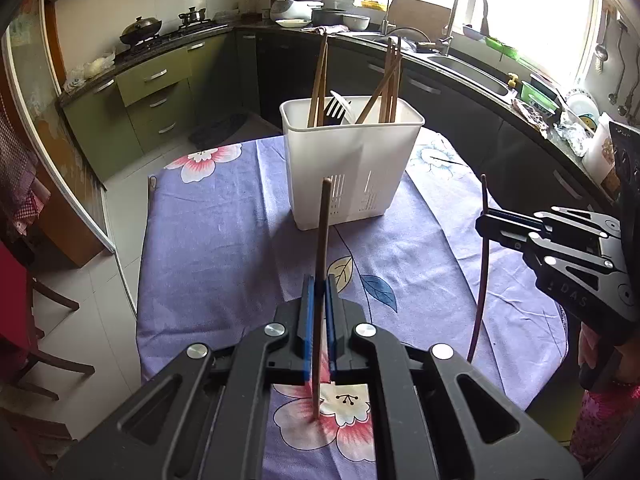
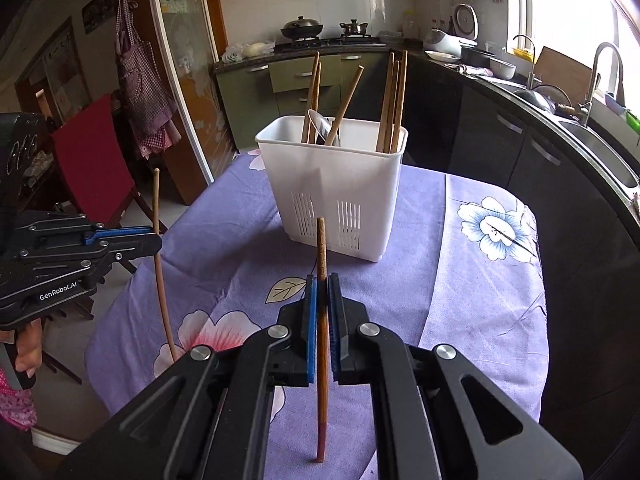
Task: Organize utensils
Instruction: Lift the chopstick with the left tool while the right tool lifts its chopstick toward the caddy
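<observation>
A white utensil holder (image 1: 344, 168) stands on the table and holds several wooden chopsticks (image 1: 390, 80) and a white spoon (image 1: 340, 106); it also shows in the right wrist view (image 2: 340, 192). My left gripper (image 1: 319, 292) is shut on a light wooden chopstick (image 1: 323, 240), held upright in front of the holder. My right gripper (image 2: 322, 292) is shut on a darker reddish chopstick (image 2: 321, 256), also upright. Each gripper shows in the other's view: the right gripper (image 1: 486, 222) with its chopstick (image 1: 482, 280), the left gripper (image 2: 154, 240) with its chopstick (image 2: 160, 272).
The table carries a purple floral cloth (image 1: 224, 248). Kitchen counters with a sink (image 1: 468, 68) and stove (image 1: 160, 36) curve behind. A red chair (image 2: 92, 168) stands at the table's left.
</observation>
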Demonstrator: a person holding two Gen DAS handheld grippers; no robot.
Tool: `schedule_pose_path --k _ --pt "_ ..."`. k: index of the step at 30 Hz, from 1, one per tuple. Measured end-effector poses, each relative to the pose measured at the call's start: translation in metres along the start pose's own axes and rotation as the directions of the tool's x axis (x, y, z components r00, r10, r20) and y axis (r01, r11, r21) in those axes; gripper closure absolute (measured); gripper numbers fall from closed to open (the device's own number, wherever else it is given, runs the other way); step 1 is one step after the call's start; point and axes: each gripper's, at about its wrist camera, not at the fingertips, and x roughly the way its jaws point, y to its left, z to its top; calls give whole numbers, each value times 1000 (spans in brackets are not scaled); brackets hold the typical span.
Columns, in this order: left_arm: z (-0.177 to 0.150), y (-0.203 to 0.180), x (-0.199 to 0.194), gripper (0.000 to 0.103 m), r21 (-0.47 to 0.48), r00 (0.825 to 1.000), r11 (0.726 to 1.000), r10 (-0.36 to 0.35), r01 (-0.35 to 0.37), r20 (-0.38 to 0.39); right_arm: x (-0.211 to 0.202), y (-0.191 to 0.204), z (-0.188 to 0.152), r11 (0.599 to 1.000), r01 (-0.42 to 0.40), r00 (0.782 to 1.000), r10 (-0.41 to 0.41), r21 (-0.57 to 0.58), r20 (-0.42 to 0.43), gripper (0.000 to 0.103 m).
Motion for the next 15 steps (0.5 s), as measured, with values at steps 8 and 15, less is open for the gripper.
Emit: schedule_pose_path --k 8,15 --pt "3 -8 -14 98 18 1000 1000 3 -3 25 -25 6 4 1000 0 999 1 -11 48 97" --pt "8 -12 -22 98 29 999 1000 3 -4 40 -39 11 10 1000 0 997 1 -18 72 97"
